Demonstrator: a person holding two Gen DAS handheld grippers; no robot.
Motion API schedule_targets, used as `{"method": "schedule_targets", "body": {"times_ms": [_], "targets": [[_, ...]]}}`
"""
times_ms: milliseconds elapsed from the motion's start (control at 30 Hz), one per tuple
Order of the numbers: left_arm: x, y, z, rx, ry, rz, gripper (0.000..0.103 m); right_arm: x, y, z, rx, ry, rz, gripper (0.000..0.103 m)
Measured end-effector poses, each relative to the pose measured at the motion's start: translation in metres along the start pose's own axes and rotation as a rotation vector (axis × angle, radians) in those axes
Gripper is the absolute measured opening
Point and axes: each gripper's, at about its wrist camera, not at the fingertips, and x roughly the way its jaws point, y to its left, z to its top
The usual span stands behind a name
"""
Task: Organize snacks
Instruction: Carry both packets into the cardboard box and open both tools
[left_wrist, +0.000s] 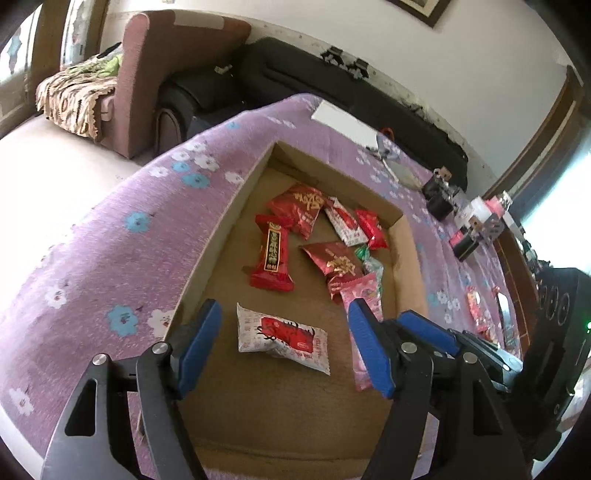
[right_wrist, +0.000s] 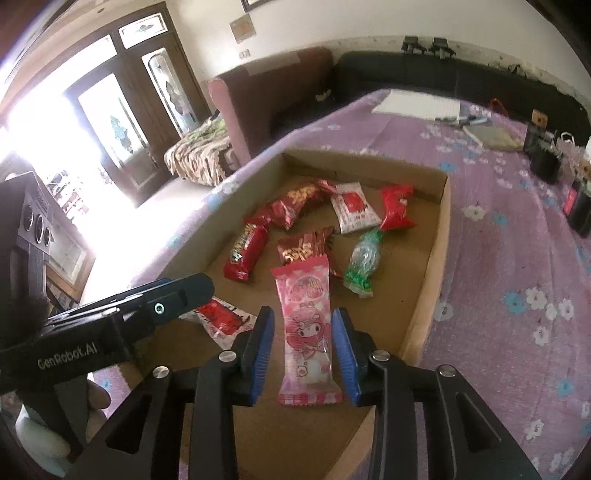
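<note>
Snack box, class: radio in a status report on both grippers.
Left gripper open above white-red packet. Right gripper open around pink packet, pads apart from it. Cardboard box holds the other snacks; nothing blocking.

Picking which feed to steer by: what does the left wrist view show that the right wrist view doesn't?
Left wrist only: more snacks lying on the purple cloth beyond the box.
Right wrist only: the pink packet whole, between the right hand-held gripper pads, and the glass doors.
Both: the cardboard box holding red, white and green snacks.
</note>
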Motion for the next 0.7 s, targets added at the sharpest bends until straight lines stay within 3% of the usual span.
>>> {"method": "schedule_targets", "body": {"times_ms": [400, 567, 700], "targets": [[-0.026, -0.039, -0.016, 0.044, -0.016, -0.054, 0.071, -0.056, -0.027, -0.028, 0.058, -0.088, -0.007, 0.04], [-0.032, -0.062, -0.029, 0.089, -0.001, -0.087, 0.071, -0.093, -0.07, -0.063, 0.114, -0.123, -0.067, 0.045], [-0.029, -0.08, -0.04, 0.123, 0.025, -0.125, 0.071, -0.127, -0.131, -0.092, 0.216, -0.14, -0.183, 0.045]]}}
